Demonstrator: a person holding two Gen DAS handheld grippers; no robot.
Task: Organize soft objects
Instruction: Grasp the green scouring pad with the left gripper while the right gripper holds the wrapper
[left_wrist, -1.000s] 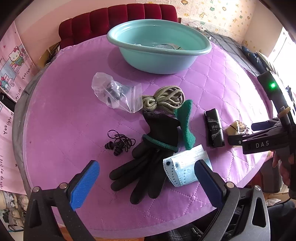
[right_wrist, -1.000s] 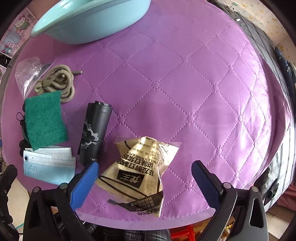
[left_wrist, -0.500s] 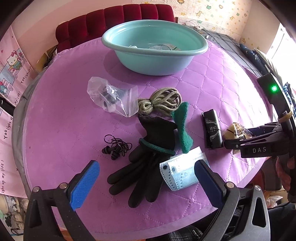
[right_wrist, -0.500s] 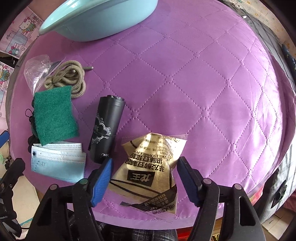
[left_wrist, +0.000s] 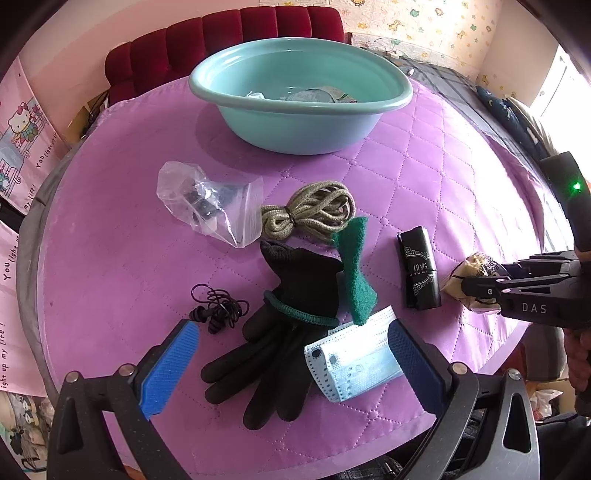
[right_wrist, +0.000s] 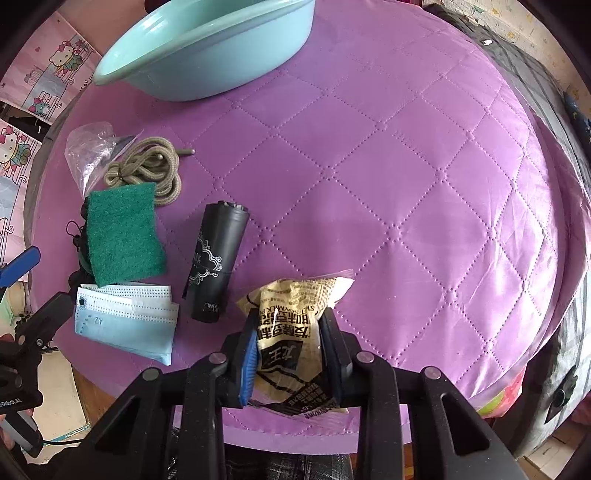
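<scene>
A yellow printed packet (right_wrist: 295, 295) is pinched between the pads of my right gripper (right_wrist: 290, 317) near the table's front edge. The jaws are closing and the packet is crumpled between them. My left gripper (left_wrist: 291, 326) hangs open above a pair of black gloves (left_wrist: 295, 295) and a blue face mask (left_wrist: 354, 358), holding nothing. A green scouring pad (left_wrist: 356, 273) lies over the gloves, with a coiled beige rope (left_wrist: 310, 212) behind it. The teal basin (left_wrist: 295, 129) stands at the far side with some items inside.
A black roll (right_wrist: 218, 258) lies just left of the packet. A clear zip bag (left_wrist: 207, 206) and black earphones (left_wrist: 218, 310) lie to the left. The purple quilted cover (right_wrist: 369, 184) spreads bare to the right. A red sofa (left_wrist: 221, 40) is behind the table.
The right gripper's jaws have come together from wide open onto the yellow packet, squeezing it narrower and drawing it up a little. The left gripper has stayed open and nearly still.
</scene>
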